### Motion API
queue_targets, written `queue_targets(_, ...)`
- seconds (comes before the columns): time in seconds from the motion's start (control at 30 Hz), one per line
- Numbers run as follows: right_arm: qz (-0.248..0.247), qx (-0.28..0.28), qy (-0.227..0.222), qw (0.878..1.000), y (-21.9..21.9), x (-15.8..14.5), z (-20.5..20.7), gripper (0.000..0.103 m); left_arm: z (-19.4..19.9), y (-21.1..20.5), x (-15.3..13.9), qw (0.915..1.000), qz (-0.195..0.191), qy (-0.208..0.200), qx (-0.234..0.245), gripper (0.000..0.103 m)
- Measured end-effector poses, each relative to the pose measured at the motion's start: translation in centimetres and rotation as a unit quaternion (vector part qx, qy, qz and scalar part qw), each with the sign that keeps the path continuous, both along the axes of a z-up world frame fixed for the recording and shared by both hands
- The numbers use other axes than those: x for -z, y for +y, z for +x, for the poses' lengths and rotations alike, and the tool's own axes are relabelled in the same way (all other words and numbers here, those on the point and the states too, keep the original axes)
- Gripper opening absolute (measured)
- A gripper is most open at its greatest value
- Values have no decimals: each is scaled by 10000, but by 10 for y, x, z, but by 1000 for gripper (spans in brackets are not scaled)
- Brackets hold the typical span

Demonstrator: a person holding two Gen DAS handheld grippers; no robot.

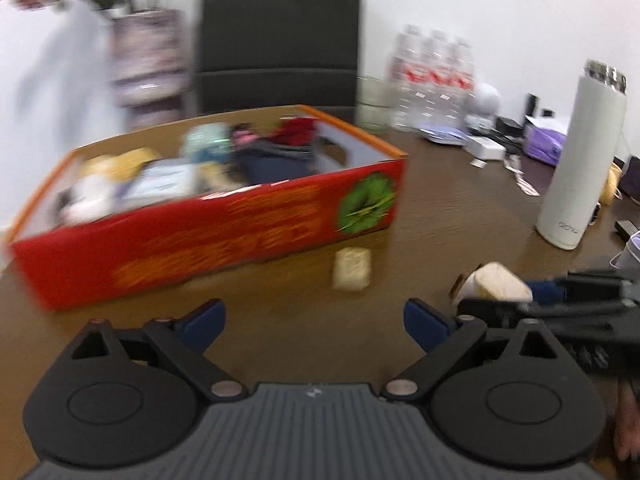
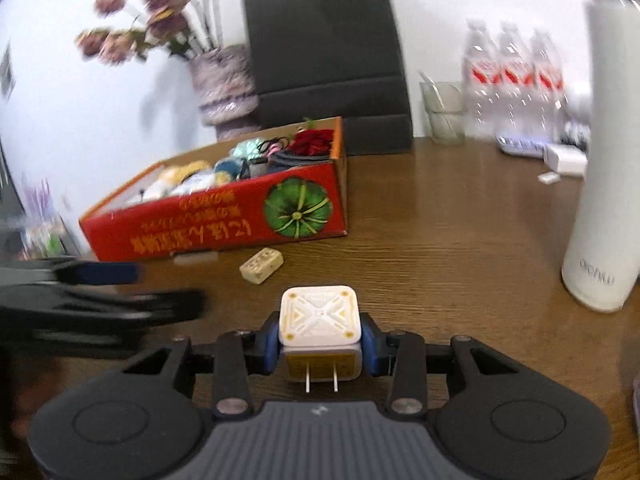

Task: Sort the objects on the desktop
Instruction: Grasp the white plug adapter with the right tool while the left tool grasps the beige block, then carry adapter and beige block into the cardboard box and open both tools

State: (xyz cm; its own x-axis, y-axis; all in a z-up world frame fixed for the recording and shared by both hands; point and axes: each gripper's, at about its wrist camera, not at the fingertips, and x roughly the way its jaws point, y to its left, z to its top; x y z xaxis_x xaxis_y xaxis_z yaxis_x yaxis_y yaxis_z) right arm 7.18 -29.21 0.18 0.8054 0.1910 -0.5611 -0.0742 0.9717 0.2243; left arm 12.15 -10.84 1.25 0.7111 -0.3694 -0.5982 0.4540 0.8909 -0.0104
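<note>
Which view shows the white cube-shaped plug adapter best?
The right wrist view: the white cube-shaped plug adapter sits centred and sharp between the right gripper pads, its two prongs facing the camera. The left wrist view shows it only partly, blurred, at the right edge.

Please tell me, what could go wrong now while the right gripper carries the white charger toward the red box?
1. The right hand-held gripper holds the charger only by its lower sides, so it could twist or slip out.
2. The box already looks full, so the charger might land on top and roll out.
3. The open left hand-held gripper is close by on the left, so the two could collide.
</note>
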Motion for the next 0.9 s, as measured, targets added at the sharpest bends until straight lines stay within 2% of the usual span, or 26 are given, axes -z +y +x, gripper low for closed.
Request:
queue_targets(0.13,-269,274,-134,9992,-3,-3,-2,38,27,-31,11,9998,110,72,140,59)
queue_targets(0.2,-249,254,-80,9993,-3,-2,1,38,36,-38,12,9999,74,136,77,49)
queue_targets(0.27,-216,196,-35,9996,-3,0,2,38,38,-42,15,9998,83,181,37,21)
queue_targets(0.37,-296,129,-7,9995,1,0,1,38,25,-41,15,9997,229,20,31,22)
queue_targets(0.43,-356,87,-5,9993,4,1,0,38,17,-32,12,9998,146,61,-78,21)
queue_targets(0.57,-421,-51,-75,9991,10,-1,-5,38,-13,2,-2,9982,-89,50,-595,21)
queue_targets(0.7,-20,-362,33,9993,16,1,-6,38,-49,46,-18,9919,-388,-27,-1210,21)
queue_targets(0.8,-236,-631,63,9977,40,-2,-13,38,-67,73,-26,9861,-379,-55,-1620,21)
queue_targets(0.9,-77,-852,44,9963,62,-9,-30,38,-86,90,-34,9833,-402,-159,-1765,21)
